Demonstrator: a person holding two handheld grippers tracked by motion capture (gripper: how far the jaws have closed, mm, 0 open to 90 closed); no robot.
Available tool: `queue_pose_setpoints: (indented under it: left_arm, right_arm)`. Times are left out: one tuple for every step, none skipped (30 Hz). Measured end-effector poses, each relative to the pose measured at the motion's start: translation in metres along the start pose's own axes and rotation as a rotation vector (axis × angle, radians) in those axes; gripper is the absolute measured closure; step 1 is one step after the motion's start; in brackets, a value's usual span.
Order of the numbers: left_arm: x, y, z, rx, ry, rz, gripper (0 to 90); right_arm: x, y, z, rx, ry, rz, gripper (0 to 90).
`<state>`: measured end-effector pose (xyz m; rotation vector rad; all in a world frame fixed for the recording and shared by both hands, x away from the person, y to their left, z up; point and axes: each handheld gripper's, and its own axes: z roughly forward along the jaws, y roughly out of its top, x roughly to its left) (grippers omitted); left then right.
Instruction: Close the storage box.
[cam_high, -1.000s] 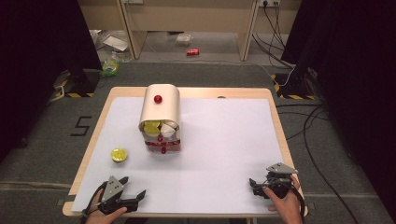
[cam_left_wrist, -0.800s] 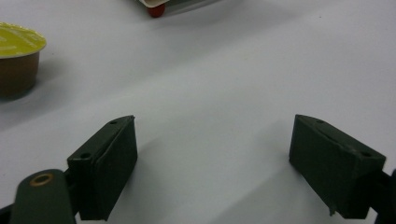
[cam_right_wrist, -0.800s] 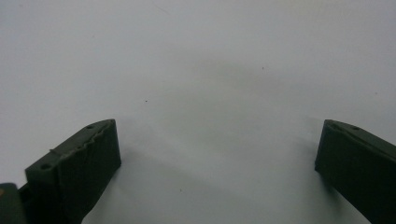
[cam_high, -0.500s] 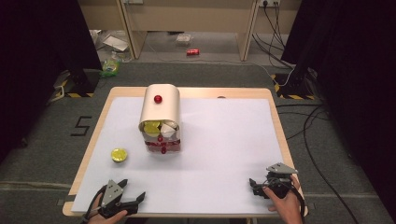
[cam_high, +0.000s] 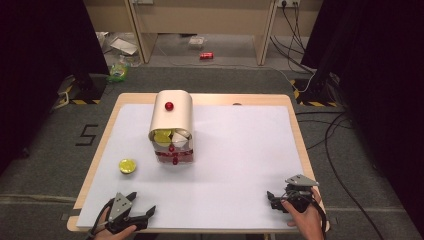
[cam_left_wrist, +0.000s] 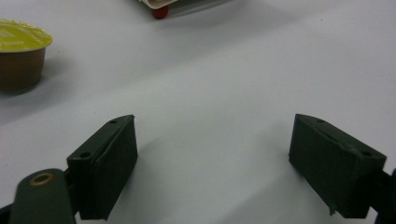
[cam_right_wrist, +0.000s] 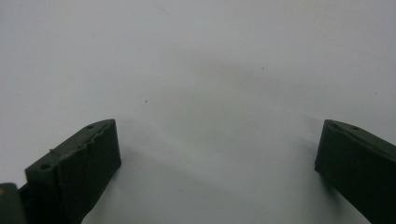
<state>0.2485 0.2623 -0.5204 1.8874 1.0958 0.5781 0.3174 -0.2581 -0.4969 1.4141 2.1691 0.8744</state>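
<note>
Left gripper (cam_high: 142, 216) fingers wide apart, empty; right gripper (cam_high: 272, 200) likewise; capsule (cam_high: 127, 165) lid unreadable.

High view: above the near edge, facing forward and down over the whole table (cam_high: 250, 150).
Gripper views: low, close, level over its white surface.
Shared: yellow-lidded cup (cam_high: 127, 166) (cam_left_wrist: 21, 56).
</note>
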Motion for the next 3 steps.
queue_pose_setpoints:
  left_arm:
    - [0.0, 0.0, 0.0, 0.0, 0.0, 0.0, 14.8]
    - [0.0001, 0.0001, 0.0, 0.001, 0.0, 0.0, 14.8]
    - [0.0, 0.0001, 0.0, 0.001, 0.0, 0.0, 14.8]
  right_arm:
    - [0.0, 0.0, 0.0, 0.0, 0.0, 0.0, 0.4]
    - [0.0, 0.0, 0.0, 0.0, 0.0, 0.0, 0.4]
    - [0.0, 0.0, 0.0, 0.0, 0.0, 0.0, 0.4]
